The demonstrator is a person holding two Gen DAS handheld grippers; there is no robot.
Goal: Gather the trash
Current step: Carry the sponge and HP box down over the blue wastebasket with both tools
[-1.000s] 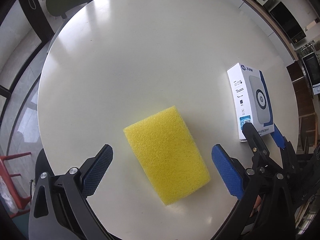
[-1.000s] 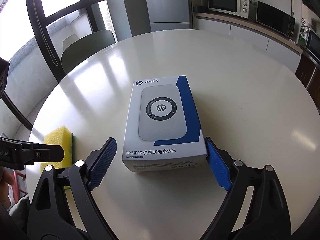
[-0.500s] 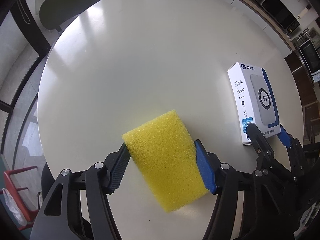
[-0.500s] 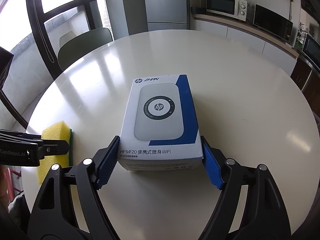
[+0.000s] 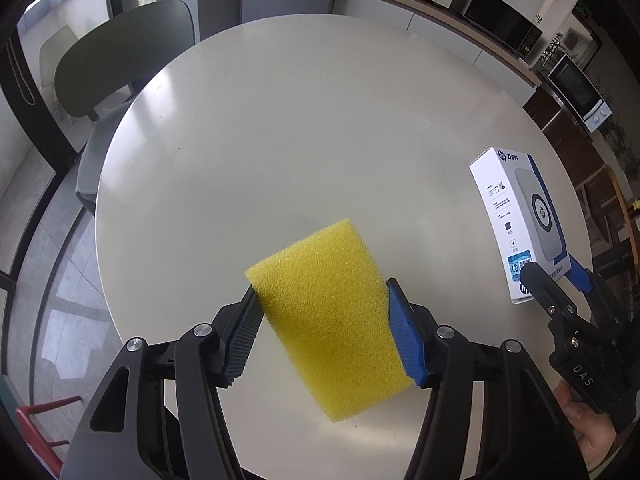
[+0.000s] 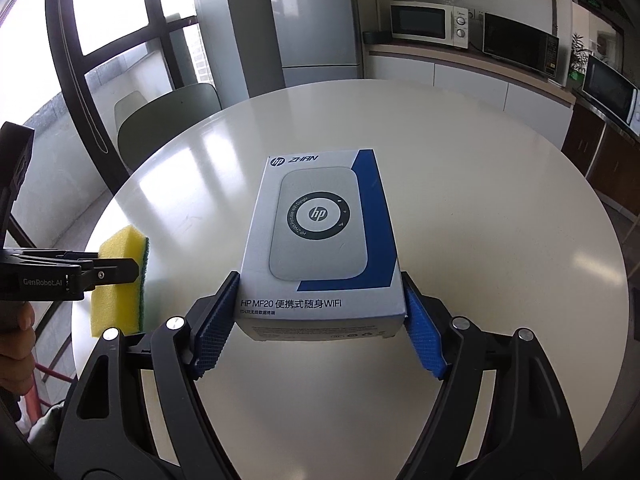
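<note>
My left gripper [image 5: 324, 334] is shut on a yellow sponge [image 5: 328, 312] and holds it tilted above the round white table [image 5: 300, 120]. The sponge, with a green scouring side, also shows in the right wrist view [image 6: 118, 276]. My right gripper [image 6: 320, 330] is shut on a white and blue HP WiFi box [image 6: 320, 236], lifted above the table. The box also shows at the right of the left wrist view [image 5: 520, 224], with the right gripper's fingers [image 5: 540, 284] on it.
A grey-green chair [image 5: 120, 64] stands at the table's far left. A counter with microwaves [image 6: 428, 22] runs along the back right wall. A fridge [image 6: 316, 20] stands behind the table. A red stool [image 5: 36, 432] is on the floor at the left.
Both grippers closed from open, the left on the sponge and the right on the box. Both objects then rose off the table.
</note>
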